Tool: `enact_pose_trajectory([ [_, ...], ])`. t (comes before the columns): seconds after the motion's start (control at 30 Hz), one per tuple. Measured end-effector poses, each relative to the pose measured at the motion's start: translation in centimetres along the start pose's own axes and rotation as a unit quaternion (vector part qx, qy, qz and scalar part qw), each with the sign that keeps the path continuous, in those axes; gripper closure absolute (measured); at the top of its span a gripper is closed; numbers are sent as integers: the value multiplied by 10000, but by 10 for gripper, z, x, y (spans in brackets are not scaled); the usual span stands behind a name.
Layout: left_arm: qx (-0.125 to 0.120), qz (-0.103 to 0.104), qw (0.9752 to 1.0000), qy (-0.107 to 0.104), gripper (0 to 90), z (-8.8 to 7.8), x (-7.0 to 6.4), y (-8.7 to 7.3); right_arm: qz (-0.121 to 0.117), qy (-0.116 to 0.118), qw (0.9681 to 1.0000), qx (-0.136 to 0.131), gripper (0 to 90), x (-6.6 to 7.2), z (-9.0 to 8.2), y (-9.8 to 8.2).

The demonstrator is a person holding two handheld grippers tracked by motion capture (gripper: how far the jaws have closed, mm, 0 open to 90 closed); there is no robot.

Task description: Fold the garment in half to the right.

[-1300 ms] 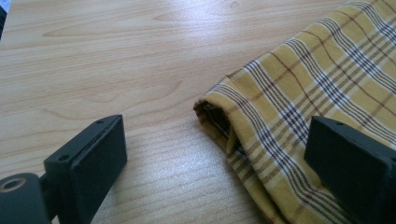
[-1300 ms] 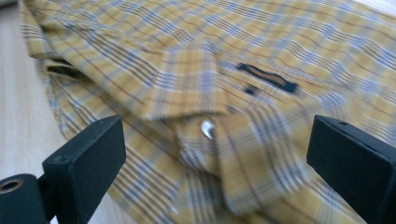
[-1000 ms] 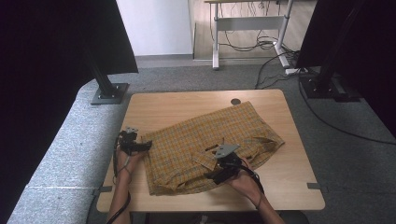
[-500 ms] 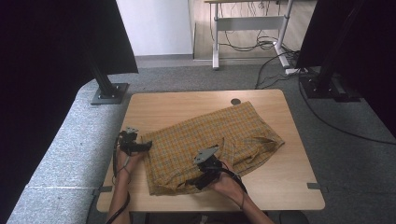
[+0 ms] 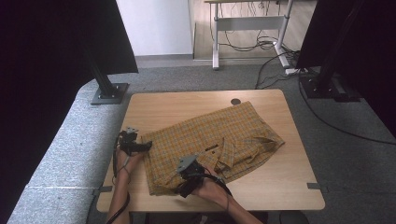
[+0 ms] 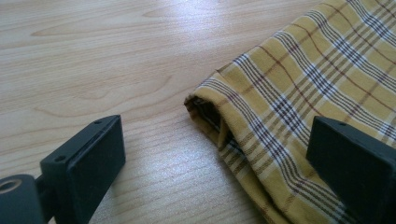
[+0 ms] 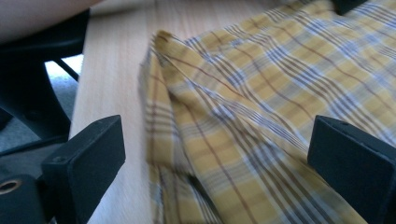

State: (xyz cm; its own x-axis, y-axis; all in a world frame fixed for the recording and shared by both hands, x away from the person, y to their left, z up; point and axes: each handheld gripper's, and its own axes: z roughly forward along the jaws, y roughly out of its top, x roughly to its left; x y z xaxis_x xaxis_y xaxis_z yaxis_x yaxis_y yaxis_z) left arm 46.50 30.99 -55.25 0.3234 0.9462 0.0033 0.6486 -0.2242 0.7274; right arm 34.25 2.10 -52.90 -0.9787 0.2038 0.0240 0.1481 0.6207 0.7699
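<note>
A yellow plaid shirt [image 5: 219, 140] lies rumpled across the wooden table [image 5: 285, 186]. My left gripper [image 5: 145, 145] rests at the shirt's left edge, open. In the left gripper view a folded corner of the shirt [image 6: 243, 126] lies on the wood between the wide-apart jaws of the left gripper [image 6: 219, 161], untouched by either. My right gripper [image 5: 185, 185] hovers over the shirt's near left corner, close to the table's front edge. It is open too: in the right gripper view the plaid cloth [image 7: 233, 116] spreads between the parted jaws of the right gripper [image 7: 219, 161].
A small dark round disc [image 5: 236, 101] sits in the table near its far edge. Black stand bases [image 5: 108, 93] and cables [image 5: 327, 116] lie on the grey floor beyond the table. Bare wood shows at the table's left and right sides.
My right gripper has moved left and toward the front edge, across the shirt to its near left corner. The left gripper has stayed where it was.
</note>
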Motion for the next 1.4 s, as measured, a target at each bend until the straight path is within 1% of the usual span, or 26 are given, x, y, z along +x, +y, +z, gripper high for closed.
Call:
enact_pose_trajectory([
  [0.1, 2, 5, 10000, -5, 47, 0, 0, 0, 1, 103, 9999, -26, 33, 4, 7, 3],
  [0.17, 1, 8, 10000, -10, 47, 0, 0, 0, -78, 100, 9999, 12, 33, 6, 12, 6],
  [0.3, 2, 8, 10000, -11, 47, 0, 0, 0, -173, 245, 9995, 15, 33, 13, 23, 11],
  [0.37, 1, 13, 10000, -14, 47, 0, 0, 0, -199, 265, 9994, 27, 34, 14, 29, 12],
  [0.4, 0, 14, 10000, -16, 47, 0, 0, 0, -200, 249, 9995, 49, 35, 14, 32, 11],
  [0.47, -1, 24, 10000, -29, 48, 0, 0, 0, -283, 149, 9993, 170, 39, 14, 37, 11],
  [0.53, -18, 61, 10000, -67, 56, -1, 0, 0, -323, 113, 9991, 266, 43, 14, 42, 10],
  [0.57, -18, 61, 10000, -67, 70, -1, 0, 0, -323, 113, 9991, 266, 43, 14, 42, 10],
  [0.6, -54, 102, 9999, -119, 85, -1, -1, -1, -363, 75, 9986, 390, 63, 13, 46, 9],
  [0.63, -64, 115, 9998, -132, 95, -1, -1, -1, -389, 40, 9982, 459, 75, 13, 48, 8],
  [0.7, -93, 149, 9997, -169, 109, -2, -1, -1, -389, 36, 9982, 463, 81, 13, 50, 6],
  [0.73, -112, 178, 9996, -198, 155, -2, -1, -1, -317, 4, 9988, 370, 134, 11, 49, 5],
  [0.77, -133, 207, 9994, -229, 155, -3, -2, -1, -317, 4, 9988, 370, 134, 11, 49, 5],
  [0.8, -173, 228, 9992, -263, 188, -4, -2, -2, -307, -14, 9989, 359, 166, 10, 47, 5],
  [0.83, -250, 291, 9986, -364, 303, -5, -5, -2, -260, -46, 9991, 338, 239, 8, 45, 5],
  [0.87, -250, 291, 9986, -364, 344, -5, -5, -2, -240, -71, 9992, 316, 269, 8, 45, 5],
  [0.9, -282, 308, 9983, -395, 344, -5, -6, -2, -240, -71, 9992, 316, 269, 8, 45, 5],
  [0.97, -325, 367, 9976, -497, 483, -5, -9, -2, -195, -131, 9994, 248, 342, 7, 43, 3],
  [1.0, -344, 371, 9972, -553, 598, -5, -11, -2, -130, -222, 9994, 213, 446, 8, 41, 3],
  [1.03, -342, 368, 9971, -570, 598, -5, -12, -2, -130, -222, 9994, 213, 446, 8, 41, 3],
  [1.07, -332, 354, 9970, -606, 640, -5, -13, -1, -103, -277, 9994, 205, 494, 7, 41, 3],
  [1.13, -305, 351, 9965, -694, 728, -6, -14, -1, -69, -422, 9989, 215, 633, 6, 39, 3],
  [1.2, -292, 322, 9957, -813, 798, -5, -14, 0, -5, -511, 9983, 272, 717, 5, 38, 4],
  [1.27, -291, 325, 9957, -815, 825, -6, -14, 0, 54, -510, 9982, 296, 734, 5, 37, 5],
  [1.33, -259, 359, 9956, -824, 832, -7, -15, 1, 85, -503, 9983, 296, 738, 4, 37, 5],
  [1.4, -256, 302, 9954, -878, 844, -8, -15, 2, 206, -468, 9984, 250, 744, 4, 34, 4],
])
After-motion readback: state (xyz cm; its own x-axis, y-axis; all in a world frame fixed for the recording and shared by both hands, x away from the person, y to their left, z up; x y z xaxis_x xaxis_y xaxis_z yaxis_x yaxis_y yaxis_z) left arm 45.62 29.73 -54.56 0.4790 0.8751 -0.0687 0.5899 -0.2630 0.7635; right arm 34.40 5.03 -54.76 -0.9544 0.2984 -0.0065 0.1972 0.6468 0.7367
